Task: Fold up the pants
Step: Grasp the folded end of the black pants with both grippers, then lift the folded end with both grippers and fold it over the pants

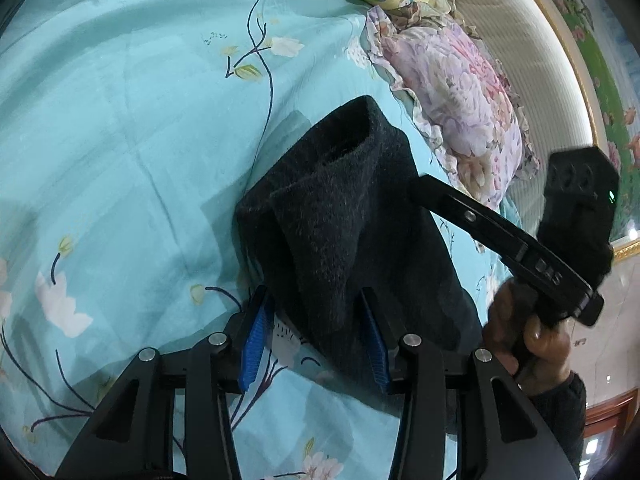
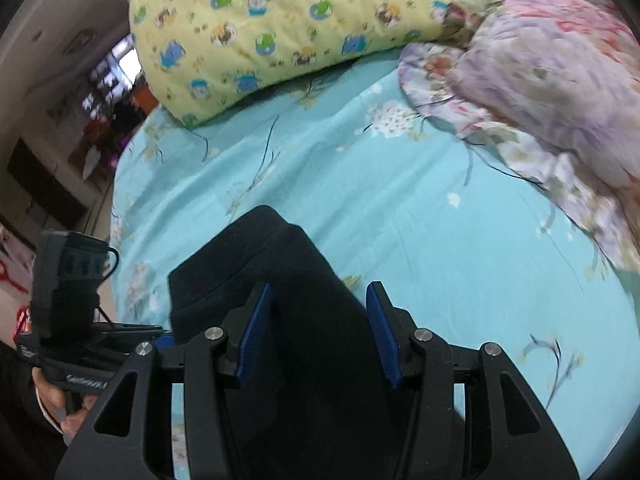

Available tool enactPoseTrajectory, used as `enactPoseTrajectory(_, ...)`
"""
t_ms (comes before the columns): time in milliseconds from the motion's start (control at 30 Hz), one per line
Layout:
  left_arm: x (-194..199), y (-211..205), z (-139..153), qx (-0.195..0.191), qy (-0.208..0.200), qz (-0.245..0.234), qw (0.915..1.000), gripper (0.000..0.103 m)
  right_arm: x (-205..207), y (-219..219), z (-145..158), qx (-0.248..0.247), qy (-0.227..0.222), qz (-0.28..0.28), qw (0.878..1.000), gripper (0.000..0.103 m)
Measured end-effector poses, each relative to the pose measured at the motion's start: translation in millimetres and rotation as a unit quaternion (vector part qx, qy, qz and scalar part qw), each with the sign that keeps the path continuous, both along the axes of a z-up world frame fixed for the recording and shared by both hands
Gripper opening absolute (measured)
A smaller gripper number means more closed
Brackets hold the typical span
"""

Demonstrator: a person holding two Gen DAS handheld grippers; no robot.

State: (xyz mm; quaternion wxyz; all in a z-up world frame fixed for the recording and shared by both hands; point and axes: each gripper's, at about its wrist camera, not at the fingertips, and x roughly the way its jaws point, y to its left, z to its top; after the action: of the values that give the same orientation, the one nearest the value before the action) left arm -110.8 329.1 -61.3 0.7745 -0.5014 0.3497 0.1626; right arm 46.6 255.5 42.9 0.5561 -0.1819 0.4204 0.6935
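Note:
Dark, nearly black pants (image 1: 340,216) lie bunched on the turquoise flowered bedsheet (image 1: 120,140), with an open leg or waist end lifted toward the far side. My left gripper (image 1: 316,320) is open, its blue pads on either side of the near fold of the pants. In the right wrist view the pants (image 2: 264,264) lie under and between the blue pads of my right gripper (image 2: 318,316), which is open. The right gripper's body, held in a hand, also shows at the right of the left wrist view (image 1: 520,248).
A yellow cartoon-print pillow (image 2: 280,28) and a pink-purple flowered quilt (image 2: 560,92) lie at the head of the bed. A cream headboard (image 1: 532,60) curves behind them. The bed's left edge (image 2: 116,200) drops toward the room floor.

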Motion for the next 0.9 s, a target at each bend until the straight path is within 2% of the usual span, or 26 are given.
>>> enactPoseTrajectory(233, 1, 6, -4, 0.000, -0.004, 0.009, 1.0000, 0.031, -4, 32, -13, -0.028, 0.015, 0.051, 0.998, 0.050)
enactPoseTrajectory(333, 2, 9, -6, -0.004, -0.006, 0.011, 0.9999, 0.026, -9, 37, -19, -0.035, 0.024, 0.063, 0.997, 0.040)
enactPoseTrajectory(400, 2, 9, -5, -0.001, -0.006, 0.010, 0.9999, 0.023, -10, 34, -19, -0.028, 0.028, 0.062, 0.997, 0.031)
enactPoseTrajectory(500, 5, 5, -1, 0.009, -0.002, 0.011, 0.9999, 0.016, -8, 21, -16, -0.008, 0.039, 0.055, 0.998, 0.025)
enactPoseTrajectory(633, 9, -1, 12, 0.019, -0.003, 0.009, 0.9998, 0.012, -3, 5, -5, 0.014, 0.046, 0.045, 0.998, 0.022)
enactPoseTrajectory(900, 11, -18, 51, 0.045, -0.041, -0.004, 0.9981, 0.011, 14, -35, 25, 0.064, 0.069, 0.015, 0.995, 0.021)
